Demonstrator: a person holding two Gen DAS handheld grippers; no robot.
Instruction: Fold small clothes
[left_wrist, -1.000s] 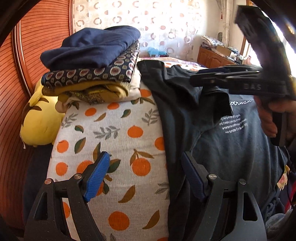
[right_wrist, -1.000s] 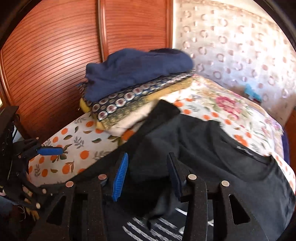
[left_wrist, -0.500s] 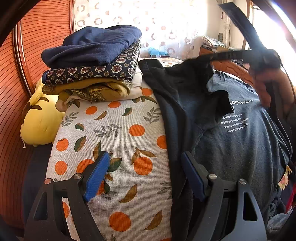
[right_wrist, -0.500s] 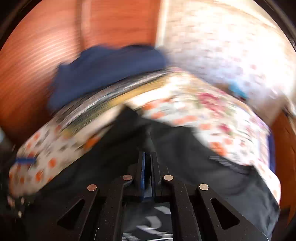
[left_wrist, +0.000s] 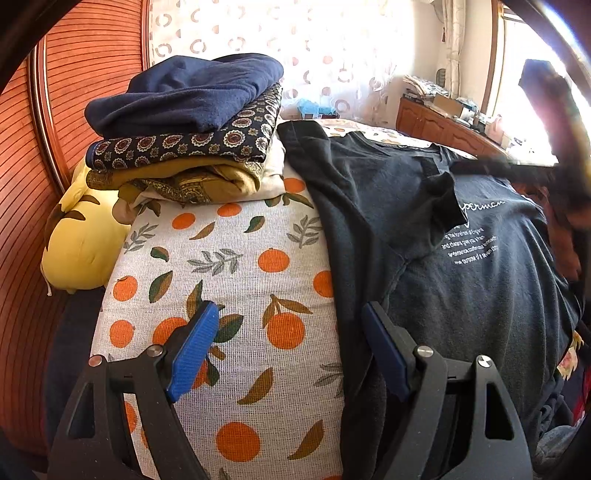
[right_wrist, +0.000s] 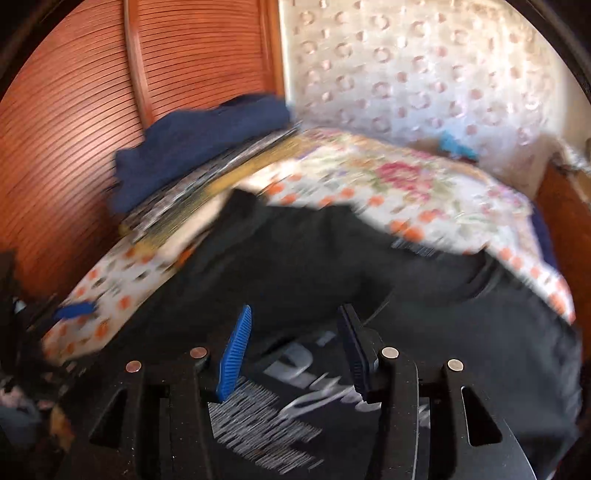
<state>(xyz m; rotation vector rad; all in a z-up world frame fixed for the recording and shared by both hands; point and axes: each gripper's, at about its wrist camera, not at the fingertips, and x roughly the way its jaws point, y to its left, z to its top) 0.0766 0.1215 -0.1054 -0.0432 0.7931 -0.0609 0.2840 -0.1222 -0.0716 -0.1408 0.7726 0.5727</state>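
A dark grey T-shirt (left_wrist: 461, 266) with white print lies spread on the orange-patterned bed cover (left_wrist: 236, 266), one sleeve folded in over its chest. It also shows in the right wrist view (right_wrist: 332, 266), blurred. My left gripper (left_wrist: 284, 347) is open and empty, low over the shirt's left edge, its right finger above the dark cloth. My right gripper (right_wrist: 291, 343) is open and empty just above the shirt's print. In the left wrist view the right gripper shows only as a dark blurred shape at the far right (left_wrist: 546, 166).
A stack of folded clothes (left_wrist: 184, 125), navy on top, sits at the head of the bed, with a yellow plush pillow (left_wrist: 81, 240) beside it. A ribbed wooden headboard (left_wrist: 22, 184) lies to the left. A wooden dresser (left_wrist: 443, 122) stands by the window.
My right gripper shut on the shirt's sleeve, carried it in over the chest, then opened and let go while pulling back. My left gripper stayed open and nearly still.
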